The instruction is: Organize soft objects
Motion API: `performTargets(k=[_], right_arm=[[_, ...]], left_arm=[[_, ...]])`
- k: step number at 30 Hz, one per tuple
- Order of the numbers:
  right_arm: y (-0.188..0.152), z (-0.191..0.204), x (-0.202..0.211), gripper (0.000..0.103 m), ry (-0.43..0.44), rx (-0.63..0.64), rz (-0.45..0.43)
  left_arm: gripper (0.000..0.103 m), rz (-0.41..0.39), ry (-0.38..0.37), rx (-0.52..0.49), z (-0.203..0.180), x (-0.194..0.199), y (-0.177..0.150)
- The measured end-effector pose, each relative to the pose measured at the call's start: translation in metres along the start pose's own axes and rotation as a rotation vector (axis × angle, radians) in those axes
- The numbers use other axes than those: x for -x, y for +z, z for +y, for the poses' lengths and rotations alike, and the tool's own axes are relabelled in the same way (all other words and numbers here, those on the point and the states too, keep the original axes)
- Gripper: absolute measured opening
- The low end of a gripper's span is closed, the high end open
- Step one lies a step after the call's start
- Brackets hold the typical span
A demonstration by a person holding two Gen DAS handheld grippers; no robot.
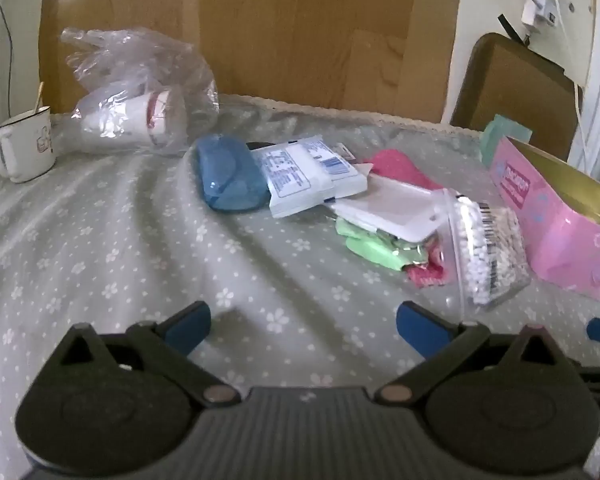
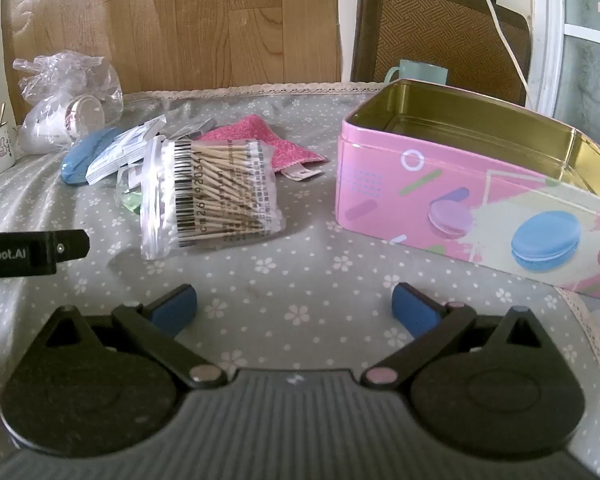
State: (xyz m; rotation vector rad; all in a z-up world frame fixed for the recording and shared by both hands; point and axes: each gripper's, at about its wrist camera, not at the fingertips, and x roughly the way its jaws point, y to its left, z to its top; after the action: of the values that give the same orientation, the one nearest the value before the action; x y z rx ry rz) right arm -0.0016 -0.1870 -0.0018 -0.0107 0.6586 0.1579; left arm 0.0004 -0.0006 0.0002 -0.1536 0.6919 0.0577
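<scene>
Both the left gripper (image 1: pixel 303 320) and right gripper (image 2: pixel 295 307) hover spread wide and empty above the grey flowered tablecloth (image 1: pixel 140 248). Ahead, a clear bag of cotton swabs (image 2: pixel 216 196) lies beside the open pink macaron tin (image 2: pixel 452 196), fronting a pink cloth (image 2: pixel 260 138), white sachets (image 1: pixel 300 174) and blue case (image 1: pixel 230 178).

Open right claw (image 2: pixel 294 304) hovers between cotton swab bag (image 2: pixel 212 196) and pink tin (image 2: pixel 460 200).

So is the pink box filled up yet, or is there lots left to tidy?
Nothing looks done: the pink tin is empty. Both the left gripper and right gripper are open, holding nothing. Still out on the cloth: the cotton swab bag, pink cloth, tissue packs and blue case.
</scene>
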Motion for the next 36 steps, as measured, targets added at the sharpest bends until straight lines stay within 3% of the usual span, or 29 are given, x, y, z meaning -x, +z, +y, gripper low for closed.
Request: performTargets(k=[4, 8, 12, 19, 33, 36], right_arm=[[0.0, 0.0, 0.0, 0.103, 0.0, 0.0, 0.0], [0.0, 0.0, 0.0, 0.103, 0.0, 0.0, 0.0], [0.0, 0.0, 0.0, 0.103, 0.0, 0.0, 0.0], [0.0, 0.0, 0.0, 0.103, 0.001, -0.001, 0.0], [0.0, 0.0, 0.0, 0.103, 0.001, -0.001, 0.0], [0.0, 0.0, 0.0, 0.103, 0.001, -0.001, 0.0]], left_arm=[[0.103, 0.013, 0.012, -0.04, 0.002, -0.006, 0.005], [0.103, -0.023, 0.077, -0.105, -0.009, -0.001, -0.001], [0.103, -0.018, 0.098, -0.093, -0.011, -0.002, -0.005], [0.103, 0.007, 0.04, -0.157, -0.005, 0.003, -0.006], [0.103, 0.019, 0.02, -0.172, -0.003, 0.011, -0.009], [0.103, -0.009, 0.046, -0.127, -0.001, 0.013, -0.004]])
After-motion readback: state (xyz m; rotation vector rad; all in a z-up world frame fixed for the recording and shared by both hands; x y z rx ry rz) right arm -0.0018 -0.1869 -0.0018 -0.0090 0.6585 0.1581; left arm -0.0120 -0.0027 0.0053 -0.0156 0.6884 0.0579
